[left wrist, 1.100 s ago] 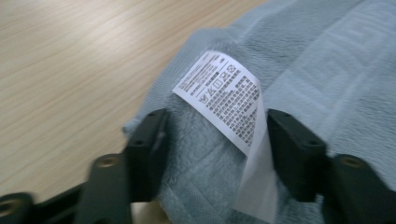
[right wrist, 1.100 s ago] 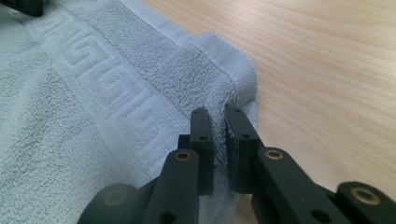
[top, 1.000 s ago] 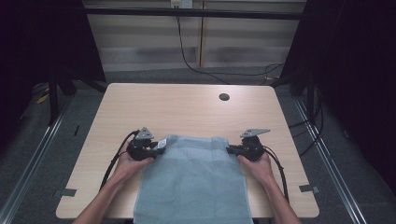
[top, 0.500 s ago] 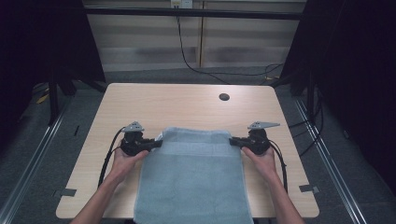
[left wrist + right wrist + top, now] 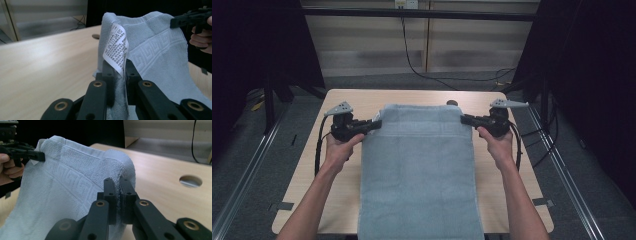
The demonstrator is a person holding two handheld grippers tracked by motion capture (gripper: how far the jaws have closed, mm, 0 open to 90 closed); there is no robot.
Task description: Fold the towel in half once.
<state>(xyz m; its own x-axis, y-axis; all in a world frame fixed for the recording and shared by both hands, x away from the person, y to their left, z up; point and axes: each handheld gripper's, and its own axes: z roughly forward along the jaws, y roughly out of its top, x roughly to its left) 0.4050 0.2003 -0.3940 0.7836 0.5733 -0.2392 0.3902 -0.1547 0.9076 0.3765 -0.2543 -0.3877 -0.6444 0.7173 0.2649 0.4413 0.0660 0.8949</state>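
Dim room, pale wood table (image 5: 312, 165), both the left gripper (image 5: 373, 125) and right gripper (image 5: 466, 120) pinching a fluffy grey towel (image 5: 419, 170) by its corners.

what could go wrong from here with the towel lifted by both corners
1. The left hand-held gripper pinches the towel just at its corner, beside the care label; the cloth might slip out.
2. The right hand-held gripper also grips only a narrow edge fold, so a hard pull apart may free it.
3. The towel's lower end hangs over the near edge of the table and could drag or snag.
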